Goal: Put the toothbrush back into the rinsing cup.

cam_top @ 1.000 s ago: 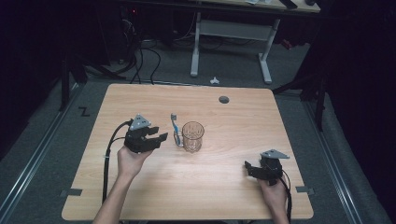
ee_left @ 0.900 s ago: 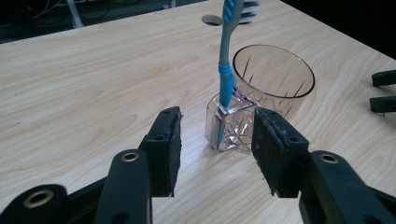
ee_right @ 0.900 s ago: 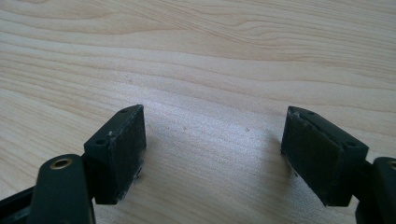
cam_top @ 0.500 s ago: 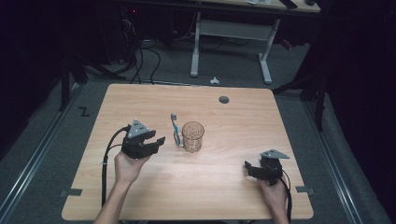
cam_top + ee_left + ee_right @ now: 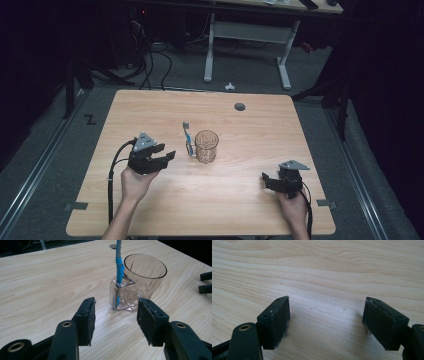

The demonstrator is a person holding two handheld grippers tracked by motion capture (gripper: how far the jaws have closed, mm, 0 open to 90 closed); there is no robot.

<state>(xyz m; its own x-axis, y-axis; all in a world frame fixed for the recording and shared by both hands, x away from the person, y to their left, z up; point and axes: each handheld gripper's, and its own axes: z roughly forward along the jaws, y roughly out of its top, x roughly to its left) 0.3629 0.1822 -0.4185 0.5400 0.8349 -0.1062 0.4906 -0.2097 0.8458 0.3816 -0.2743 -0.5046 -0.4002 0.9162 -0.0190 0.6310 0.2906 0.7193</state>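
Observation:
A clear cut-glass cup stands near the middle of the wooden table. A blue toothbrush stands upright in a small clear holder on the cup's left side. My left gripper hovers open just left of the cup, jaws pointing at it, nothing between them. My right gripper rests open low over bare wood near the front right, its jaws wide apart and empty.
A round dark grommet sits in the table near its far edge. The other gripper's jaw tips show at the right edge of the left gripper view. Behind the table stand a white desk frame and cables on the floor.
My left gripper has drawn back toward the front of the table and slightly left, away from the cup. The right gripper has hardly moved.

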